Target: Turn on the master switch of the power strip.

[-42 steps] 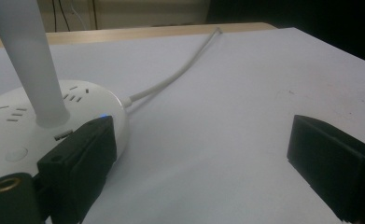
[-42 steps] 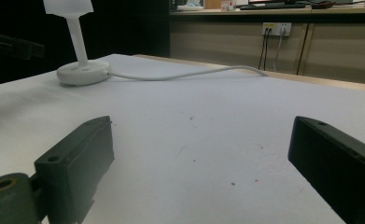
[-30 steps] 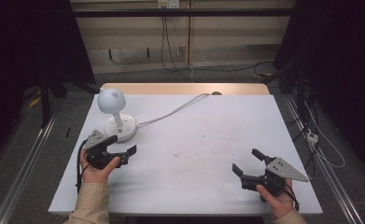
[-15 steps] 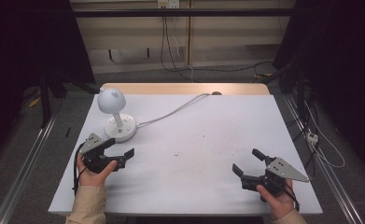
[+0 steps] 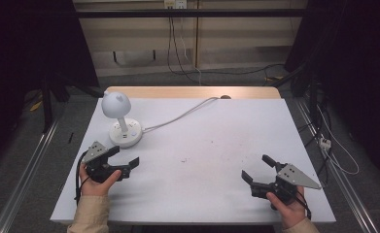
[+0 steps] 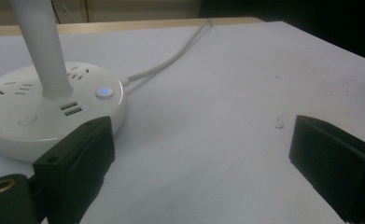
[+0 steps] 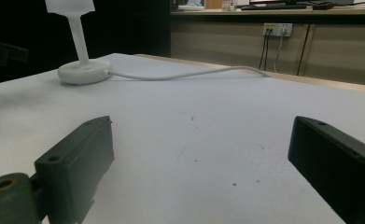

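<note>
A white desk lamp [image 5: 116,104] stands at the table's left rear on a round base [image 5: 125,133] with sockets, USB ports and a lit blue button [image 6: 104,92]. Its white cable [image 5: 178,116] runs to the far edge. My left gripper [image 5: 125,155] is held open just in front of the base, jaws wide apart with nothing between them. In the left gripper view the base [image 6: 31,116] lies close ahead on the left, beyond the gripper [image 6: 199,154]. My right gripper [image 5: 254,166] is open near the front right, far from the lamp base [image 7: 83,72], its jaws empty [image 7: 199,154].
The white table [image 5: 202,145] has a wooden strip [image 5: 192,92] along its far edge and small dark specks [image 5: 183,159] near the middle. Metal rails [image 5: 27,170] flank the table. Cables [image 5: 333,155] lie on the floor at the right.
My left gripper has drawn back a little from the lamp base toward the near edge. The right gripper has stayed put.
</note>
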Tool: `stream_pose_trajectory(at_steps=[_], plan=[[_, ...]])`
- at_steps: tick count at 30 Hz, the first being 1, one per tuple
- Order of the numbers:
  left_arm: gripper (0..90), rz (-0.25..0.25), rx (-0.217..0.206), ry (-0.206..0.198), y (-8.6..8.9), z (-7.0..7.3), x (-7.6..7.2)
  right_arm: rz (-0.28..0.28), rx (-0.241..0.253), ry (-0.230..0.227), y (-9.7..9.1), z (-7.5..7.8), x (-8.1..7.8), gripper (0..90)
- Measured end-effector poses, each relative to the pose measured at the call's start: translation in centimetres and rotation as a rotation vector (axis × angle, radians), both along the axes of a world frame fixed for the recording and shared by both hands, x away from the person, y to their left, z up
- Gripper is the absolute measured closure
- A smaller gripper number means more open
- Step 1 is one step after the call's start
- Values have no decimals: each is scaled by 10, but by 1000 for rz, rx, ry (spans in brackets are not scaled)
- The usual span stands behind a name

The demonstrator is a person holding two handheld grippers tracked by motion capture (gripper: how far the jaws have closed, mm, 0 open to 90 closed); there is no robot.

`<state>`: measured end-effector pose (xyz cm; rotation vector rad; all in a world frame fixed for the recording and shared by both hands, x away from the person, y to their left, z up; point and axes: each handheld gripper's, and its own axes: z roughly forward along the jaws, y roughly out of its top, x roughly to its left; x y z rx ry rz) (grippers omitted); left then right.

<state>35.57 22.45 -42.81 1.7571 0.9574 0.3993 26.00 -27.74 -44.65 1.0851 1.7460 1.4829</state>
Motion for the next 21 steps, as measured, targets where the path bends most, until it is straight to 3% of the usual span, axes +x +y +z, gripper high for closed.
stream_pose_trajectory(at_steps=[21], plan=[[65, 14, 17, 1, 10, -4, -10, 4, -1, -6, 1, 0, 0, 66]])
